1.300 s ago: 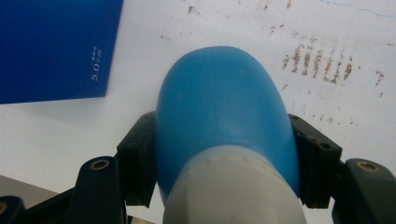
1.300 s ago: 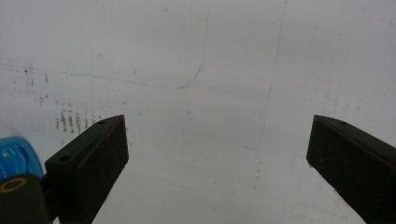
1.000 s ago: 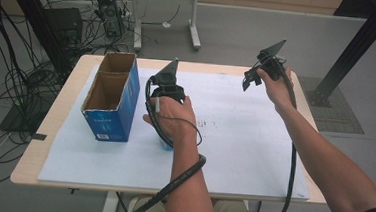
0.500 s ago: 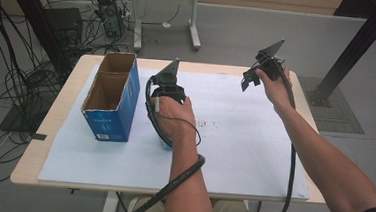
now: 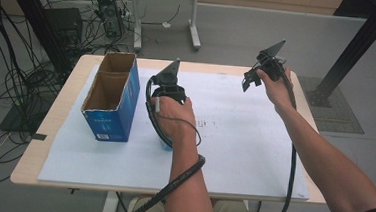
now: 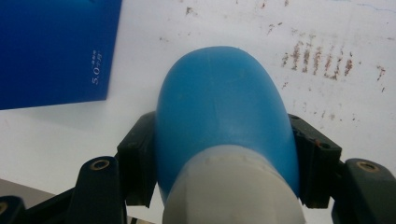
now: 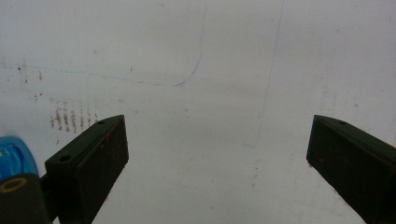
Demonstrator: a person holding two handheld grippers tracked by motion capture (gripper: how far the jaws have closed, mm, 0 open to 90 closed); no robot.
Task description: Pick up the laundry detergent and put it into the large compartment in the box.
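My left gripper (image 6: 224, 156) is shut on a blue bottle (image 6: 219, 107) with a white neck, its jaws pressing both sides of the body. In the high view the left gripper (image 5: 165, 134) points down at the white sheet, and a bit of the blue bottle (image 5: 166, 145) shows under the hand. My right gripper (image 5: 248, 82) hovers above the far right of the sheet. Its jaws stand wide open in the right gripper view (image 7: 217, 154), with nothing between them. The bottle's blue edge (image 7: 10, 156) shows at that view's left.
An open cardboard box (image 5: 110, 96) with blue sides stands on the left of the white sheet (image 5: 233, 149), close to the left gripper; its blue wall (image 6: 51, 46) fills a corner of the left gripper view. Cables trail from both grippers off the near table edge.
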